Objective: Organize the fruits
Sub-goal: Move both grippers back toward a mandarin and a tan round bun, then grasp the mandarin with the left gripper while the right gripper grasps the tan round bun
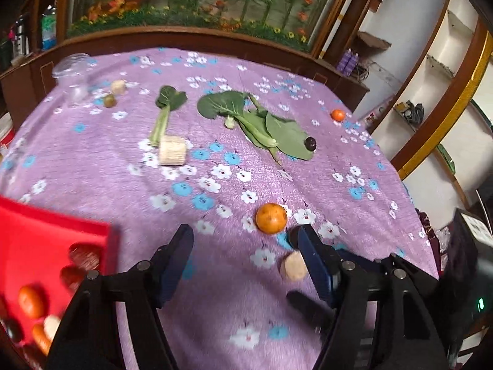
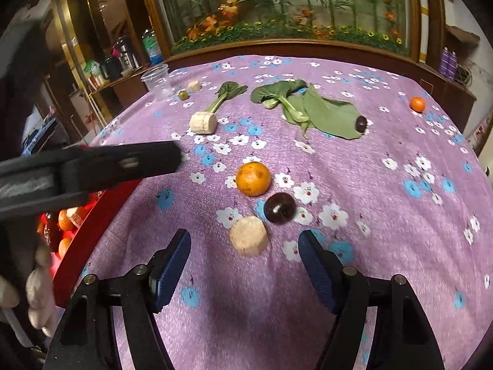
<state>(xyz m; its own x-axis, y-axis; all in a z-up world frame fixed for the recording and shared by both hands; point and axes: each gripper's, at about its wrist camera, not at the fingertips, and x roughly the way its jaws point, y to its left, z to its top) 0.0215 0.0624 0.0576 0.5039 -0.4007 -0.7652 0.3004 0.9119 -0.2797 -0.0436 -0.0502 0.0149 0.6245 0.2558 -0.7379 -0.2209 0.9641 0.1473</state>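
- At the left edge a shallow red plastic tray (image 1: 46,228) is seen; several small oranges, dark round fruits and a pale chunk already lie in it.
- A clear plastic cup (image 2: 157,81) stands upright at the far left of the purple flowered cloth (image 2: 385,215); whether anything is in it cannot be told.
- The left gripper (image 1: 246,237) is held with jaws parted, nothing between them.
- Nearest lie a round, dimpled orange citrus fruit (image 2: 253,178), a dark glossy round fruit (image 2: 279,208) just beside it, and a pale cut cylindrical chunk (image 2: 249,236).
- The orange is judged light, firm and inclined to roll; a grip across its widest middle is advised.
- The right gripper (image 2: 245,249) is released, the pale chunk just ahead of it.
- Flat green leafy stalks (image 2: 311,108) lie farther back.
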